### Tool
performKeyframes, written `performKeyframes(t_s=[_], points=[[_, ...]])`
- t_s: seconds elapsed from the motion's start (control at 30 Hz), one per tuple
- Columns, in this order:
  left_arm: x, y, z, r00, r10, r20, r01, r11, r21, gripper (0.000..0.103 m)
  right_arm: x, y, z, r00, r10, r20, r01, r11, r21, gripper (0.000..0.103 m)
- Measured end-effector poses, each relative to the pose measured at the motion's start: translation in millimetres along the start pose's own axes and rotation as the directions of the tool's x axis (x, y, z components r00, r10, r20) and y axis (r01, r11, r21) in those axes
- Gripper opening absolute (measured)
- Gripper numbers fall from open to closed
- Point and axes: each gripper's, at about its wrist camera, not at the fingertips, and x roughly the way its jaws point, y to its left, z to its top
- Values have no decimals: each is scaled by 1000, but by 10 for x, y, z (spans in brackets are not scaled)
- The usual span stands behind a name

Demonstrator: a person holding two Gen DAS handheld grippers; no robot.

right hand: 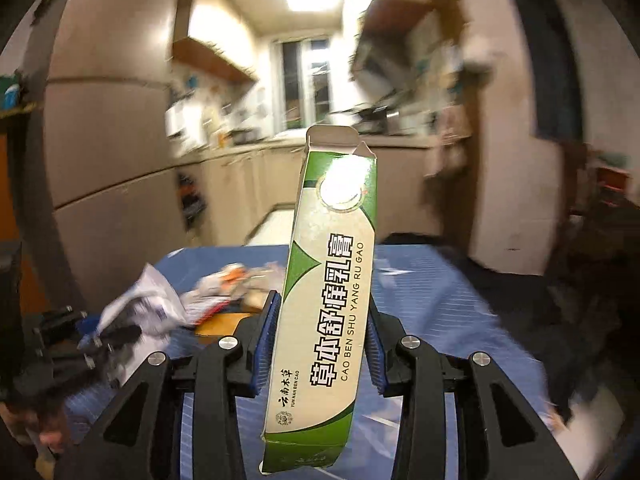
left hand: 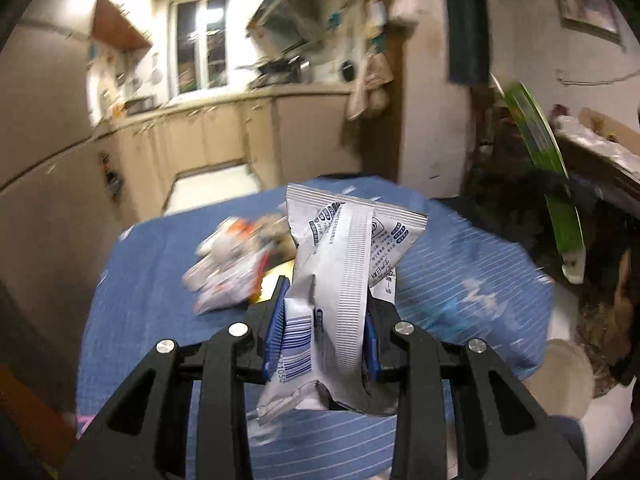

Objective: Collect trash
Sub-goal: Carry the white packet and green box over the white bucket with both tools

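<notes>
Left wrist view looks over a bench (left hand: 160,280) covered with a blue striped cloth, with a kitchen blurred behind it. The left gripper (left hand: 326,312) has its jaws clamped on a crumpled silver wrapper (left hand: 348,280), which stands up between the blue pads, a barcode showing near its lower left side and printed text near its top. Beyond it, on the cloth, lies a blurred heap of white and orange wrappers (left hand: 228,268). At the right edge of this view a green carton (left hand: 548,176) shows in the air, well apart from the wrapper. Right wrist view shows that same carton up close: the right gripper (right hand: 322,320) has its jaws closed on a long green and cream box (right hand: 328,280) with its top flap open, standing upright and leaning slightly to the right, above the cloth-covered bench (right hand: 460,300). To the left in this view the left gripper (right hand: 116,336) appears blurred, with the silver wrapper (right hand: 148,300) in it. The heap of wrappers (right hand: 232,284) lies on the cloth behind the box.
</notes>
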Motion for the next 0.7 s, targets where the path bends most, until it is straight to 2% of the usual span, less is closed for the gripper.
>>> performKeyframes(t_s=[0.1,0.2,0.37,0.47,0.6,0.7], points=[[24,-467,192,996,-87,30,86,996,32,31,-473,-527,-180,991,-136,-8,136,990,33,40],[104,-961,325,984,-175,38,172,983,68,31,-777,-960,-354,974,-224,-37,226,972,69,40],[327,-1784,375,951,-309,-2,307,945,116,31,-1174,-1776,-691,933,-341,-113,356,922,153,41],[600,-2290,327,919,-387,-83,394,913,107,31,-1341,-2123,-930,914,-371,-166,399,897,190,41],[942,-2784,153,881,-433,-192,453,888,78,31,-1413,-2588,-1298,883,-390,-263,451,860,238,41],[1180,-3113,-57,851,-446,-278,476,878,48,31,-1301,-2783,-1620,861,-373,-347,473,838,273,41]])
